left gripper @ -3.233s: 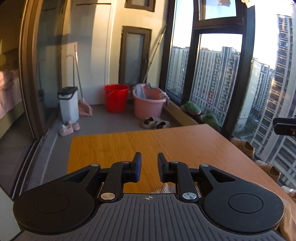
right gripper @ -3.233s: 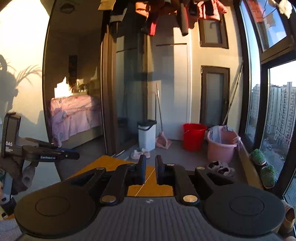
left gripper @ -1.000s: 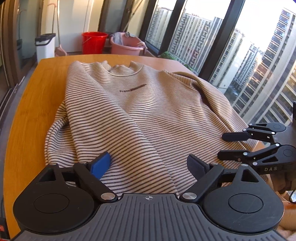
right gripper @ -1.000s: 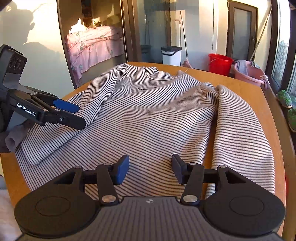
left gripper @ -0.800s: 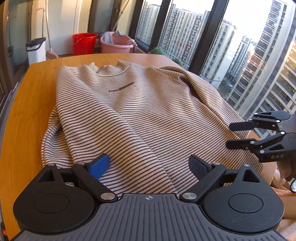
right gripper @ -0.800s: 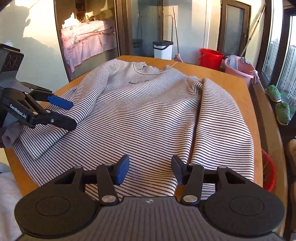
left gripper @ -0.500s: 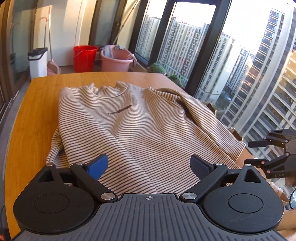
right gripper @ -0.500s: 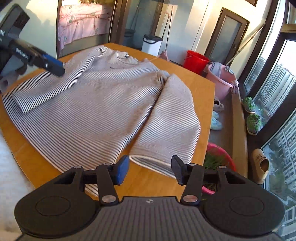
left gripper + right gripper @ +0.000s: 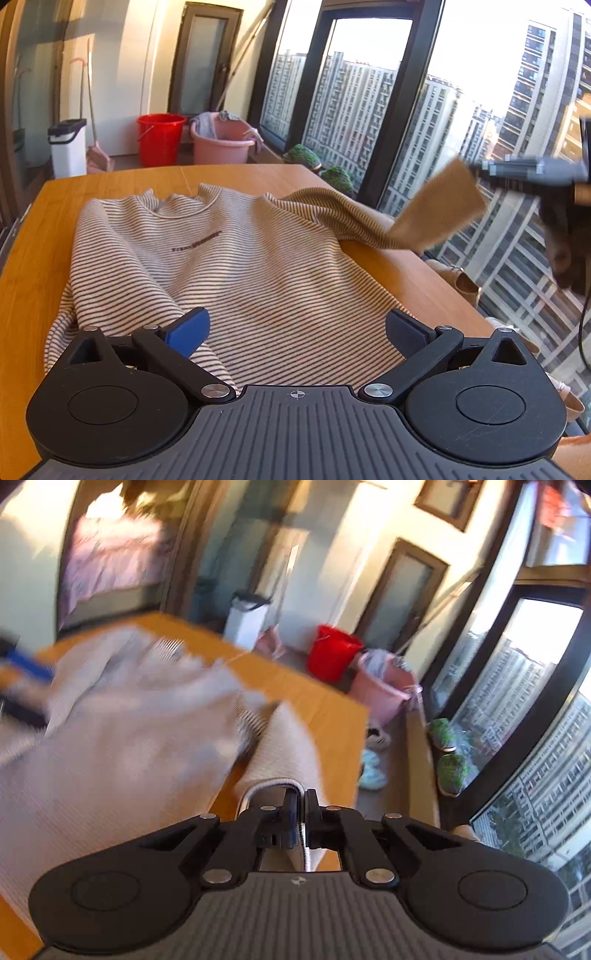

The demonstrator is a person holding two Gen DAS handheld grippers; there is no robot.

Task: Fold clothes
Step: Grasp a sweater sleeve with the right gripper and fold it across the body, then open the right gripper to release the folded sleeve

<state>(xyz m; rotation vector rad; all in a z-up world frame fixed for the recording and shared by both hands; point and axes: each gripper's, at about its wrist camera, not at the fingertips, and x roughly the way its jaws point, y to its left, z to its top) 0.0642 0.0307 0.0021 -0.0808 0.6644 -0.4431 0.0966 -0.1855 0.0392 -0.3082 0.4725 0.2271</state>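
**Sleeve cuff lifted past the window-side table edge**

Striped beige long-sleeved sweater (image 9: 236, 258) lay chest-up on the orange wooden table (image 9: 110, 181), hem at the near edge. The right gripper (image 9: 300, 805) was clenched on the sleeve cuff (image 9: 439, 206), raised beyond the window-side edge. The left gripper (image 9: 295, 328) hovered above the hem, jaws opening, empty. Bare tabletop lay beyond the collar.

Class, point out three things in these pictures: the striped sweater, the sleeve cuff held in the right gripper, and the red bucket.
striped sweater (image 9: 236, 266), left wrist view, chest below the printed text.
sleeve cuff (image 9: 441, 205), left wrist view, middle of the lifted cuff.
right gripper (image 9: 300, 805), right wrist view, between its fingertips.
red bucket (image 9: 160, 140), left wrist view, front wall.
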